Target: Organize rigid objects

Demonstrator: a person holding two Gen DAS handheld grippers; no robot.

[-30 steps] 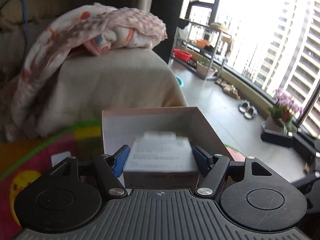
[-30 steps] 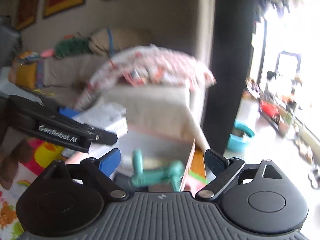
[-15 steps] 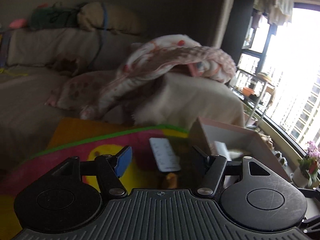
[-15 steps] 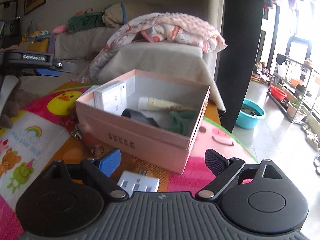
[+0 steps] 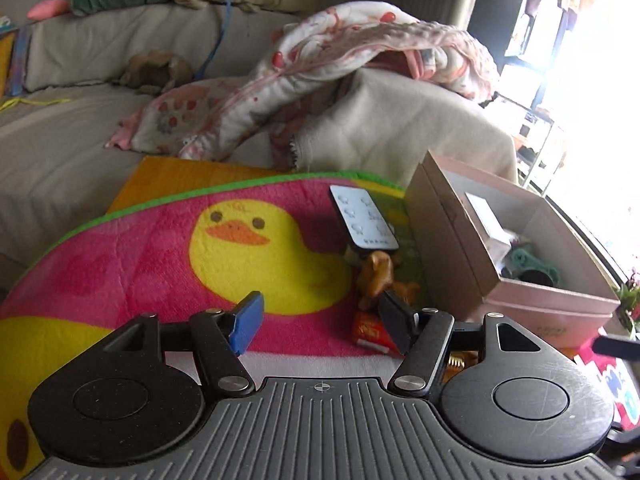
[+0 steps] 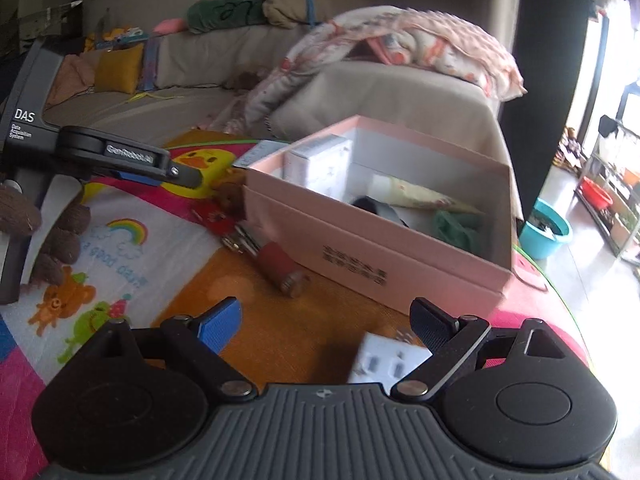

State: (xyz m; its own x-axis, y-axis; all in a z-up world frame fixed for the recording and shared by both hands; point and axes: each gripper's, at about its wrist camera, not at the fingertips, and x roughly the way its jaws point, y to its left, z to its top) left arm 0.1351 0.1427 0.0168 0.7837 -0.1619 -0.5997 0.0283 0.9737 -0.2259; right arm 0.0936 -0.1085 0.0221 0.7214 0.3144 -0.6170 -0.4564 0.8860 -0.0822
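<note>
We see our right tongs (image 6: 322, 322) spread wide over a colourful cartoon play mat (image 6: 120, 280), with a white plug adapter (image 6: 386, 360) lying between them, nearer the black finger and untouched. Ahead stands an open pink cardboard box (image 6: 360, 256) holding a white carton (image 6: 320, 164) and a cream tube (image 6: 416, 194). A dark red cylinder (image 6: 280, 266) lies just beside the box. Our left tongs (image 6: 132, 164) reach in from the left.

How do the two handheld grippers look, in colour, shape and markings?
Both the left gripper and the right gripper have a ribbed dark grey body, two round black discs and black linkage arms with silver pivots. One finger pad is blue, the other black. White "GenRobot.AI" and "DAS" lettering marks the left one's side.
</note>
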